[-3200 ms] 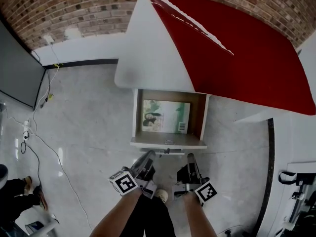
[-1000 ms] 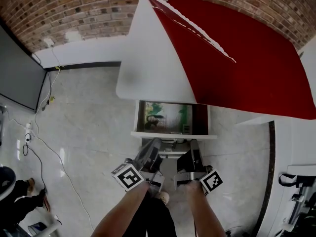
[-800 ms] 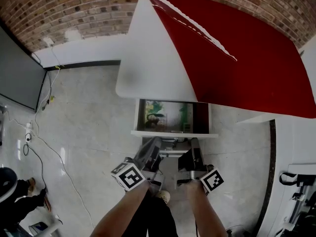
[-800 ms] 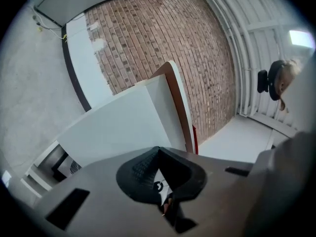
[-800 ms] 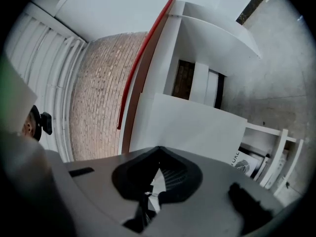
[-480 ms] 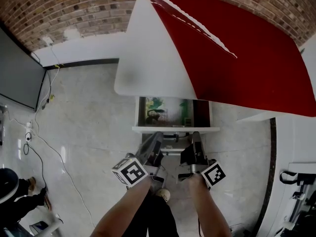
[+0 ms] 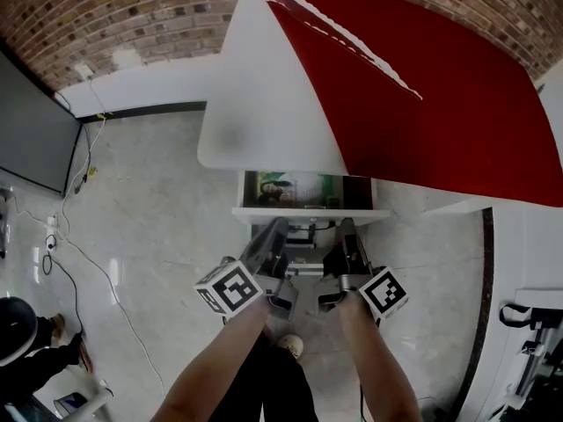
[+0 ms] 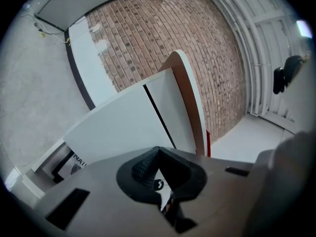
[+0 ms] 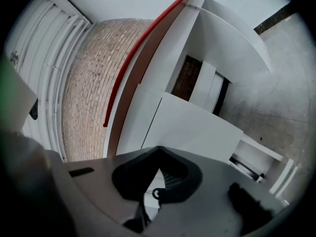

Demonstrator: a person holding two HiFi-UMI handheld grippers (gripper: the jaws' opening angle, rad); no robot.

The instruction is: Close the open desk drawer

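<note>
Head view: the drawer sits under the white desk top, only partly out. A narrow strip of its inside shows, w/ a printed picture lying flat in it. You hold both grippers low in front of it, side by side. Your left gripper points up at the drawer's white front lip, left of centre. Your right gripper does the same, right of centre. Tips are at the lip; can't tell if they touch it. In the left gripper view the left gripper has its jaws brought together at the tips, nothing gripped btwn them. White desk panels & a brick wall lie beyond. Right gripper view, same story: the right gripper is closed tip to tip, holding nothing. A red sheet covers the rest of the desk. Pale floor spreads to your left, w/ a dark panel at the far edge.
</note>
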